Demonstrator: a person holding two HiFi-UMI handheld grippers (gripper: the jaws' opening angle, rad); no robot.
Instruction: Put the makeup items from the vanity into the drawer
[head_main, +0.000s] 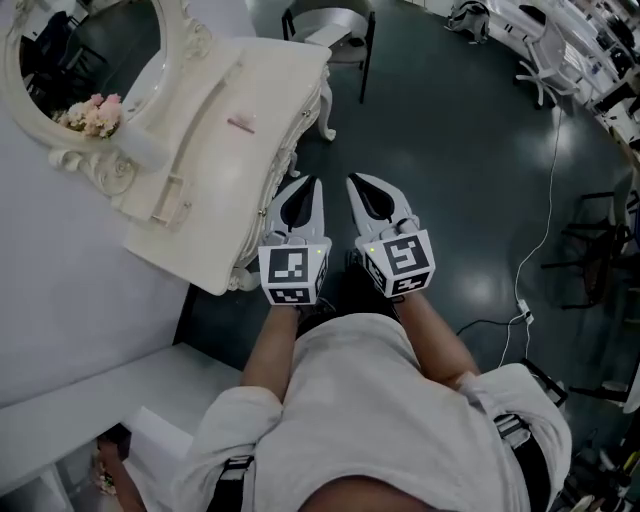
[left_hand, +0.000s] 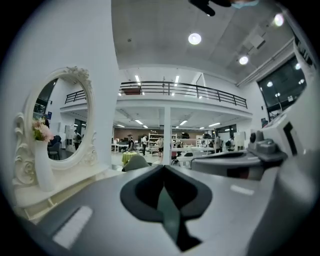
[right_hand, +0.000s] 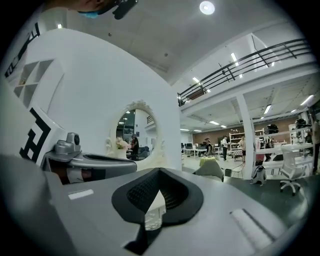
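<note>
L gripper (head_main: 308, 192) and R gripper (head_main: 362, 190) are both clenched w/ nothing between the jaws. They sit side by side, about level, just off the vanity (head_main: 262, 95) front edge; can't tell if L touches it. On the top lies a small pink item (head_main: 241, 123), too small to ID, apart from both tips. The drawer is hidden under the tabletop overhang. Mirror (head_main: 100, 50) is cut off at the frame edge, w/ flowers (head_main: 92, 114) at its base.

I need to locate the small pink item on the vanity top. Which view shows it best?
The head view: the pink item lies in plain sight on the vanity top, seen from above. Neither gripper view shows it; both catch the mirror instead.
</note>
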